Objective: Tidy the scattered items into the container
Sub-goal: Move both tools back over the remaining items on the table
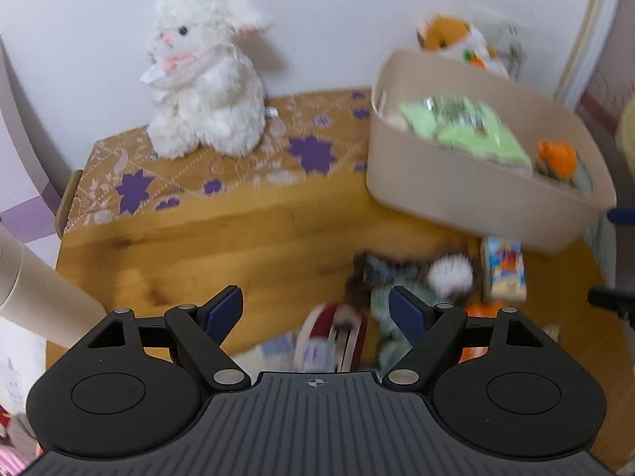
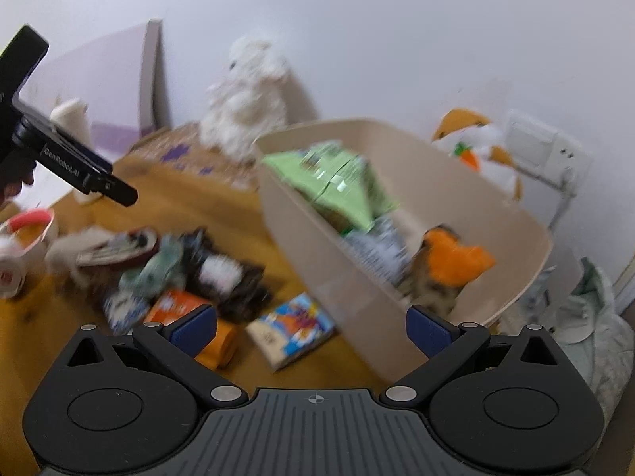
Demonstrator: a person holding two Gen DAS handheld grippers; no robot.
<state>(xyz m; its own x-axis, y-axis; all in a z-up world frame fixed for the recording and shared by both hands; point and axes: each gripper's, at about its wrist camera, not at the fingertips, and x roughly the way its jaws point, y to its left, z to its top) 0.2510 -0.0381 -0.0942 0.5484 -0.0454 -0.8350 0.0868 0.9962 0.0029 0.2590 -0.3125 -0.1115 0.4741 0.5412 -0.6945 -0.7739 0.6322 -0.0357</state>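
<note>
A beige bin [image 1: 468,194] [image 2: 317,246] stands on the wooden table and holds green packets [image 1: 464,127] [image 2: 337,178] and an orange item [image 1: 555,156] [image 2: 456,258]. A blurred pile of scattered items lies in front of it: a colourful small box [image 1: 504,273] [image 2: 293,329], a dark furry item with a white patch [image 1: 448,273] [image 2: 222,273], a pale green cloth [image 1: 389,317] [image 2: 158,265], an orange pack [image 2: 178,305] and a red-edged item [image 1: 337,337] [image 2: 119,250]. My left gripper [image 1: 315,313] is open and empty above the pile. My right gripper [image 2: 313,331] is open and empty near the bin's front wall.
A white plush rabbit [image 1: 206,75] [image 2: 246,107] sits on a patterned cloth [image 1: 238,166] at the back. An orange-white plush [image 1: 460,39] [image 2: 476,139] sits behind the bin. A beige cylinder [image 1: 35,293] is at the left. The left gripper's body [image 2: 59,150] shows in the right wrist view.
</note>
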